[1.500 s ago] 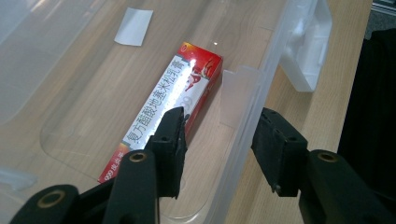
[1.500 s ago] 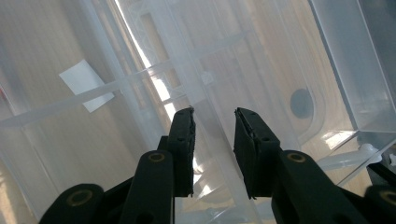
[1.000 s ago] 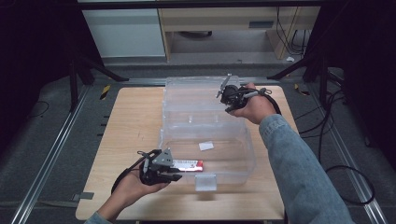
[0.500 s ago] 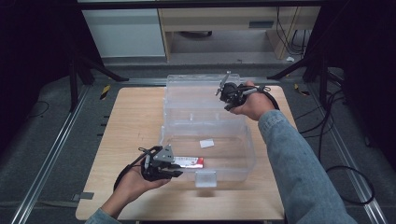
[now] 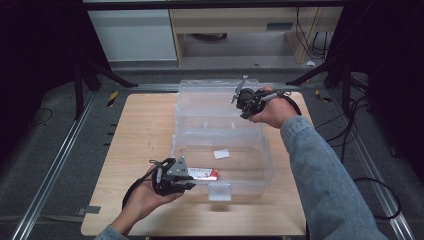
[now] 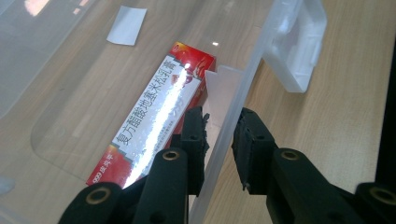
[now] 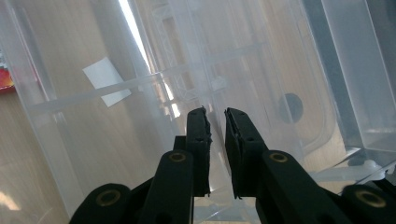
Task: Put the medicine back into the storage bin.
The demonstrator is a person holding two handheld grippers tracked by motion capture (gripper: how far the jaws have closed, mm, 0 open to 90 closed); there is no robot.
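Observation:
A clear plastic storage box (image 5: 266,161) stands on the wooden table with its lid (image 5: 207,97) swung up at the back. Inside, against the front wall, lies a red and white carton (image 5: 203,173) (image 6: 159,112) printed with Chinese text. My left gripper (image 5: 191,180) (image 6: 221,119) is shut on the box's front wall (image 6: 219,135), one jaw inside next to the carton and one outside. At the lid's top right, my right gripper (image 5: 243,97) (image 7: 215,114) is shut on the edge of the clear lid (image 7: 261,56).
A small white slip of paper (image 5: 221,154) (image 6: 125,25) (image 7: 106,81) lies on the box floor. The box's clear latch (image 5: 220,191) (image 6: 296,42) hangs off the front wall. Bare wooden table (image 5: 142,130) stretches left of the box. Metal rails border the table.
Almost nothing differs. Both grippers keep their holds, and the right hand with the lid has shifted only very slightly.

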